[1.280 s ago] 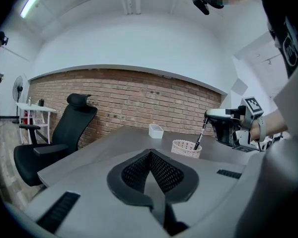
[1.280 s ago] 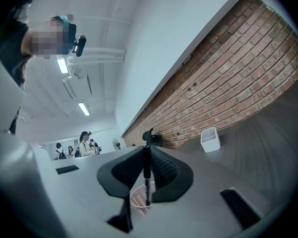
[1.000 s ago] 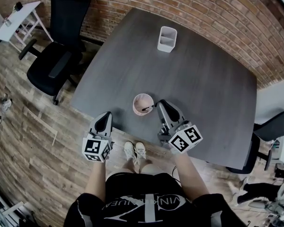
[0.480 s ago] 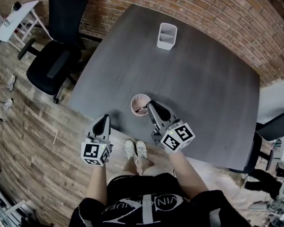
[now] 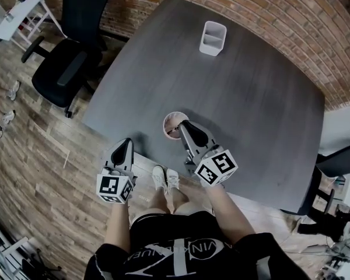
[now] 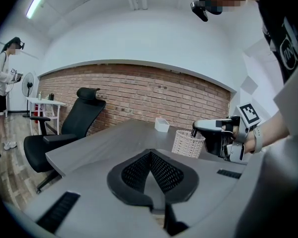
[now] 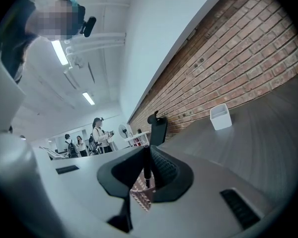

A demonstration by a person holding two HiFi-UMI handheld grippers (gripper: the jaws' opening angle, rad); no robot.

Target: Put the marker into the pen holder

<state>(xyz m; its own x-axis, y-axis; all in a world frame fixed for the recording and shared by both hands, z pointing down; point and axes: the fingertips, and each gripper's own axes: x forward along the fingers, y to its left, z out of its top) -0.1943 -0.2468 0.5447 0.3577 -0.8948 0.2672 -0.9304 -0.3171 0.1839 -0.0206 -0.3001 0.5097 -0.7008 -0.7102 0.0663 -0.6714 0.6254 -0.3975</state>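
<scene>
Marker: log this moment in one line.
right gripper: jaws shut on marker | marker: upright over pen holder | left gripper: shut, empty

Your head camera looks steeply down on the table (image 5: 251, 98), left gripper (image 5: 127, 142) and right gripper (image 5: 181, 123). The left gripper view, low and near, faces across to the pen holder (image 6: 187, 144); the right gripper view sits close above it, facing the far brick wall (image 7: 248, 48).
</scene>
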